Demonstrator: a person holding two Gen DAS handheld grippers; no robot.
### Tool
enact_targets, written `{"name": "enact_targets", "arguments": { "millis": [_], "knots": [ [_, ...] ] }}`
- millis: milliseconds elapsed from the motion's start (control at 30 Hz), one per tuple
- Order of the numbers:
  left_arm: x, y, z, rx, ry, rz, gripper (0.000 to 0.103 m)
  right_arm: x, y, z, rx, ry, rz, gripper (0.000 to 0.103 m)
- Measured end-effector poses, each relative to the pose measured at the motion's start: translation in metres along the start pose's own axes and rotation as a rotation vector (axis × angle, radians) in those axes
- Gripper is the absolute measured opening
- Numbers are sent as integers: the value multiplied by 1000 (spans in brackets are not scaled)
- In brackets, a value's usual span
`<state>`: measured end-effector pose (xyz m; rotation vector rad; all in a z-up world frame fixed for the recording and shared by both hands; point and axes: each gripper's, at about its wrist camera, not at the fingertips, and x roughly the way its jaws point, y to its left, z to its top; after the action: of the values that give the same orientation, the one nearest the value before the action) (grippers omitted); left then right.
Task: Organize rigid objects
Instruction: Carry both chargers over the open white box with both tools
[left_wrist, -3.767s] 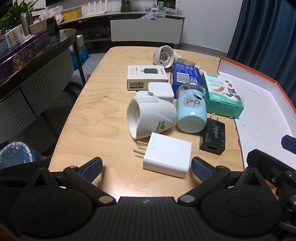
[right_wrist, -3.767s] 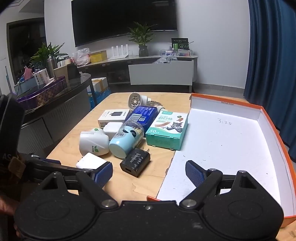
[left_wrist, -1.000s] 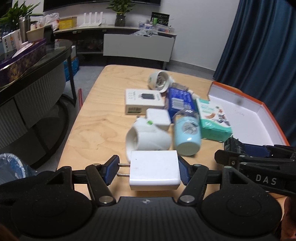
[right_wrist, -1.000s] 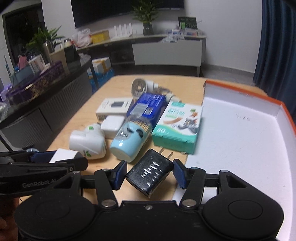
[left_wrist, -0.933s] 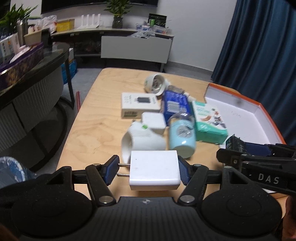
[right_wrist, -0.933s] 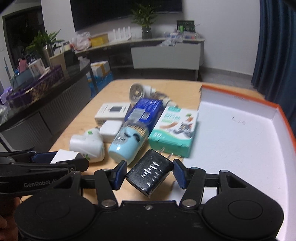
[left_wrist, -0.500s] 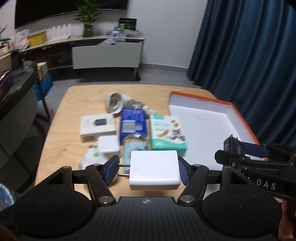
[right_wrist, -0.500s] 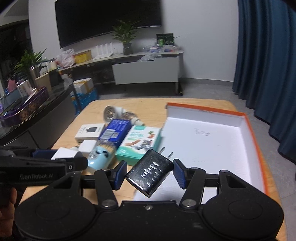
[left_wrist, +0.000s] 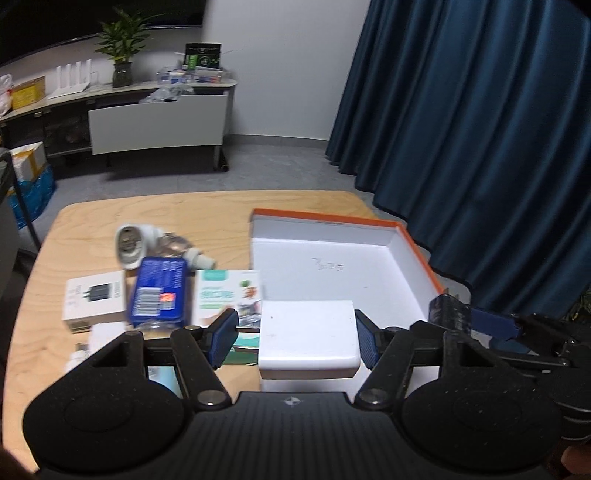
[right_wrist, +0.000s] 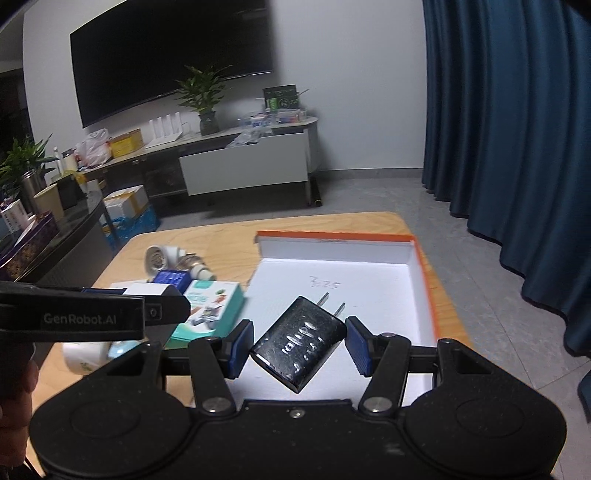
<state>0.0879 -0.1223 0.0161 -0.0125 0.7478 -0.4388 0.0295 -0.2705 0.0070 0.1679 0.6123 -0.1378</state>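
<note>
Wood table (left_wrist: 221, 210), rounded corners, grey floor, blue curtains (right_wrist: 517, 147) right, TV (right_wrist: 166, 55) on far wall. Left claw (left_wrist: 295, 334) clamped on white charger (left_wrist: 308, 338); right claw (right_wrist: 297, 345) clamped on black charger (right_wrist: 299, 343), tilted. Both held above the orange-rimmed white box (right_wrist: 369, 284) at the table's right edge.

White walls (right_wrist: 351, 74), grey floor (left_wrist: 258, 170), dark blue curtains (left_wrist: 480, 147) on the right, wall-mounted television (right_wrist: 166, 55) (screen dark) above a cluttered low sideboard (right_wrist: 243, 166)
</note>
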Motion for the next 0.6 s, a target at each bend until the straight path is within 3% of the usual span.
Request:
{"name": "enact_targets", "arguments": {
  "millis": [600],
  "knots": [
    [43, -20, 18, -3, 48, 11, 66, 28, -42, 19, 23, -3, -34, 67]
  ]
}}
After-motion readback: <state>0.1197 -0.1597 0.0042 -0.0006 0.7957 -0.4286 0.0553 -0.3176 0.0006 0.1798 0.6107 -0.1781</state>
